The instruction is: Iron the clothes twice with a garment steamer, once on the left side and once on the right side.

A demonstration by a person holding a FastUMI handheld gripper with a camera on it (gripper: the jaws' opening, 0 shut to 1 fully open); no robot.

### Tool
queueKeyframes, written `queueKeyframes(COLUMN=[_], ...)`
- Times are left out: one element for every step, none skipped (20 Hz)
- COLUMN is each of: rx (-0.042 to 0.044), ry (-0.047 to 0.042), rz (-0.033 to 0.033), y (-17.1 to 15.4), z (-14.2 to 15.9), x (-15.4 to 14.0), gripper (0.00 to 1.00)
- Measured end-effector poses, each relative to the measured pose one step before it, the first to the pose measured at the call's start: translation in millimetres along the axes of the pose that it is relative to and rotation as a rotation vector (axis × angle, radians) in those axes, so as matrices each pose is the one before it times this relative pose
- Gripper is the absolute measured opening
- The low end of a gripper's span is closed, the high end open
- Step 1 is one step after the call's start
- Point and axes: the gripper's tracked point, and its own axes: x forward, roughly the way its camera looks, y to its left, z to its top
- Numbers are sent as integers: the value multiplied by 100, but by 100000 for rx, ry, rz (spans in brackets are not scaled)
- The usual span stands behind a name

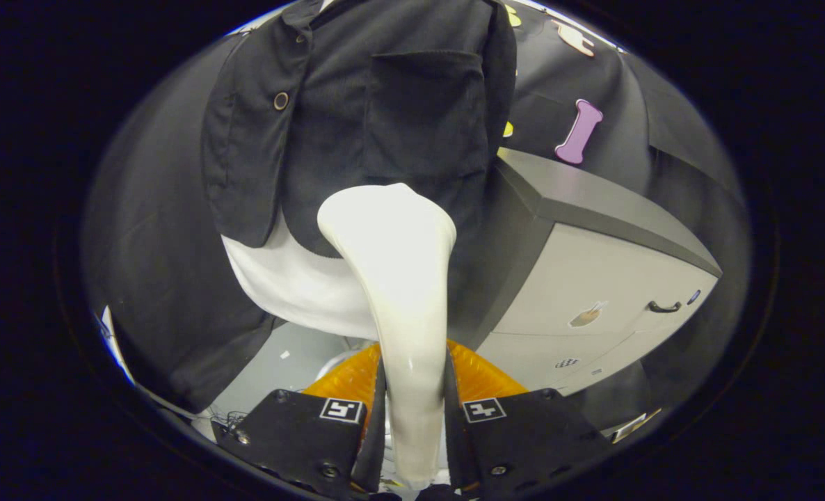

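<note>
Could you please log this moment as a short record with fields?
tongs: shut on steamer handle
steamer: white, head up against the jacket's lower front
jacket: dark, hanging, chest pocket above steamer head
white garment: under jacket, hem showing beside the steamer
cabinet: beside the jacket, dark top, pale front with handle

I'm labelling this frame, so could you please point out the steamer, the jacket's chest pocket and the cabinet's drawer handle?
steamer point(391, 229): gripper view, head.
chest pocket point(423, 111): gripper view, pocket's middle.
drawer handle point(664, 307): gripper view, grip's middle.
</note>
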Motion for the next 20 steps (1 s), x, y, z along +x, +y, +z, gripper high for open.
queueKeyframes(rx=[145,-97,176,67,291,73,477,416,361,-198,-605,-538,-994,-820,-570,-711,-286,-270,-521,-449], ry=[-1174,-799,-1021,-1112,-1529,-1913,-2282,-2324,-2488,-2263,-2371,-2696,-2908,-2455,-2985,-2524,-2001,-2023,-2383,-2477], rz=[51,15,132,320,304,437,257,-291,166,729,903,681,792,874,922,471,124,771,549,160], y=[-194,-58,-27,43,95,109,258,206,271,493,648,520,692,788,980,762,667,742,623,847], z=[472,558,602,906,943,1188,1285,1410,1484,1619,1573,1716,1724,1615,1943,1719,1511,1611,1306,1543], x=[-528,-730,-775,-734,-1001,-857,-820,-792,-872,-782,-758,-816,-695,-592,-418,-325,-183,-255,-121,-79], gripper=[39,39,39,39,39,39,39,39,39,39,39,39,39,39,39,39,39,39,39,39])
